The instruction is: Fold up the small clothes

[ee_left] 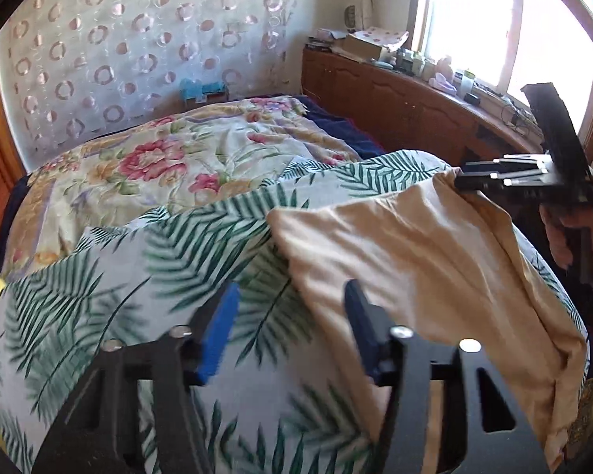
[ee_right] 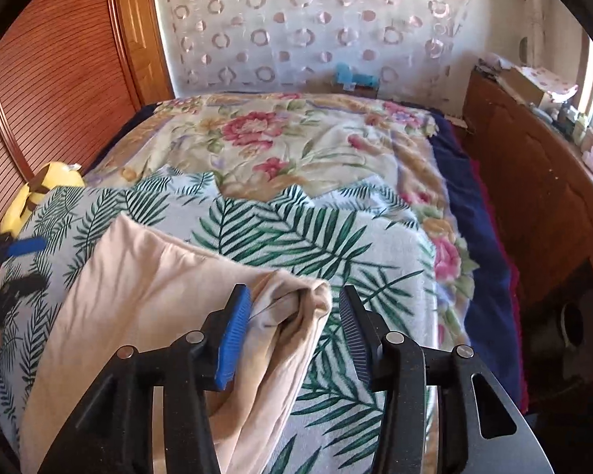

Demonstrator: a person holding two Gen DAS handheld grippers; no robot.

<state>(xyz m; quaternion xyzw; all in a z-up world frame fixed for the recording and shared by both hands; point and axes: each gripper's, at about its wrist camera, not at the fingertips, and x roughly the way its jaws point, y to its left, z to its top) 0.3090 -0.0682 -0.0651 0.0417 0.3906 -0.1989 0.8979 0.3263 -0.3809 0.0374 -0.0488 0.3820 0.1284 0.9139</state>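
Note:
A beige garment (ee_left: pixel 395 245) lies folded on the palm-leaf sheet (ee_left: pixel 186 245) at the near end of the bed. My left gripper (ee_left: pixel 290 316) hovers open over the sheet just left of the garment's edge, with only the sheet showing between its fingers. In the right wrist view the garment (ee_right: pixel 146 284) runs from the lower left up to a bunched corner. That corner sits between the blue pads of my right gripper (ee_right: pixel 294 316), which stands open; the right pad is clear of the cloth. The right gripper also shows side-on (ee_left: pixel 514 177) at the garment's far corner.
A floral blanket (ee_right: pixel 296 138) covers the far half of the bed, with a navy blanket (ee_right: pixel 474 217) along its right side. A wooden cabinet (ee_right: pixel 533 181) with clutter runs under the window. A yellow plush toy (ee_right: pixel 39 193) lies by the wooden slatted door (ee_right: pixel 51 71).

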